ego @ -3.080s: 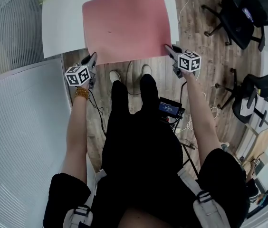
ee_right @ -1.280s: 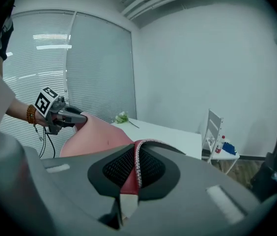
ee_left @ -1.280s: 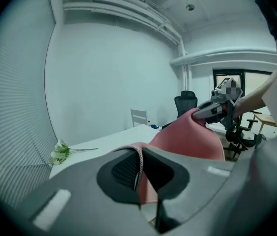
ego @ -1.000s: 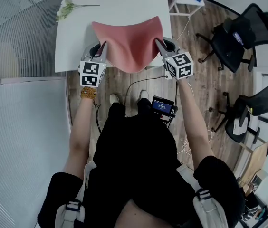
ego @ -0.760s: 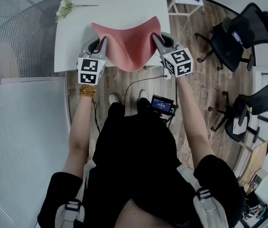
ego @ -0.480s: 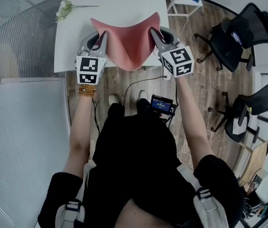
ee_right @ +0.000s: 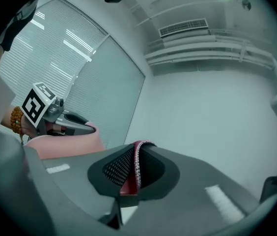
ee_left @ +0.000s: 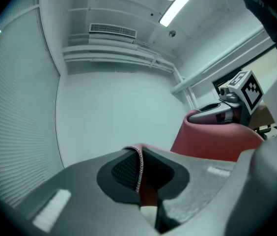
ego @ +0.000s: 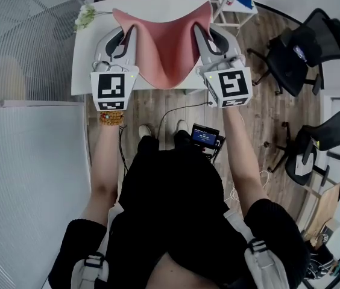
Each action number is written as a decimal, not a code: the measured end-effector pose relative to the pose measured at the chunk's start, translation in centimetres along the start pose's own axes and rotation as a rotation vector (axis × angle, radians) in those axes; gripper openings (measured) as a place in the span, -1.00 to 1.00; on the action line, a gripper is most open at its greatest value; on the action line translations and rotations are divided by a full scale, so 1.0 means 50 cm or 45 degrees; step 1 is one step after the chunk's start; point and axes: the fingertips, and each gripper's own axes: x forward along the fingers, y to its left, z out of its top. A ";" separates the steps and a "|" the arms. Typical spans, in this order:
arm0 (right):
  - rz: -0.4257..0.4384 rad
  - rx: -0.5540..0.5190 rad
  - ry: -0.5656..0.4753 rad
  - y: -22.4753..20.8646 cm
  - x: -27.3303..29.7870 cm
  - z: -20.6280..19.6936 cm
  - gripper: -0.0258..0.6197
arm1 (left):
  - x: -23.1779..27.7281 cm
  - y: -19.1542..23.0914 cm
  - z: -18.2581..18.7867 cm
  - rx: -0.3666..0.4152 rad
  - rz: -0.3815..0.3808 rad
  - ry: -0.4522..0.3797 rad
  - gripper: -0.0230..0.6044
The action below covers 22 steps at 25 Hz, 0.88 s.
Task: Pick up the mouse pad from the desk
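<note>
Sagging mouse pad [ego: 167, 47] hides the desk [ego: 82, 53] middle.

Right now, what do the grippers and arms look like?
Both the left gripper and right gripper are grey, with long tapered jaws, each carrying a white cube bearing black square markers. Arms are bare below short black sleeves; an amber bead bracelet sits on the left wrist.

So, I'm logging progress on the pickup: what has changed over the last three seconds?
The left gripper and right gripper closed on the near corners of the soft pink rectangular mouse pad and lifted it off the white desk; it now sags between them. The desk and its flower sprig stayed put.
</note>
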 end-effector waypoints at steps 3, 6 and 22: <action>-0.052 -0.019 -0.126 -0.010 -0.006 0.072 -0.80 | -0.011 0.019 0.053 -0.008 0.049 -0.068 -0.88; -0.095 -0.059 -0.207 -0.009 -0.012 0.124 -0.80 | -0.024 0.029 0.098 0.016 0.082 -0.124 -0.88; -0.189 -0.180 -0.275 0.015 -0.050 0.199 -0.80 | -0.080 0.036 0.181 0.093 0.147 -0.256 -0.88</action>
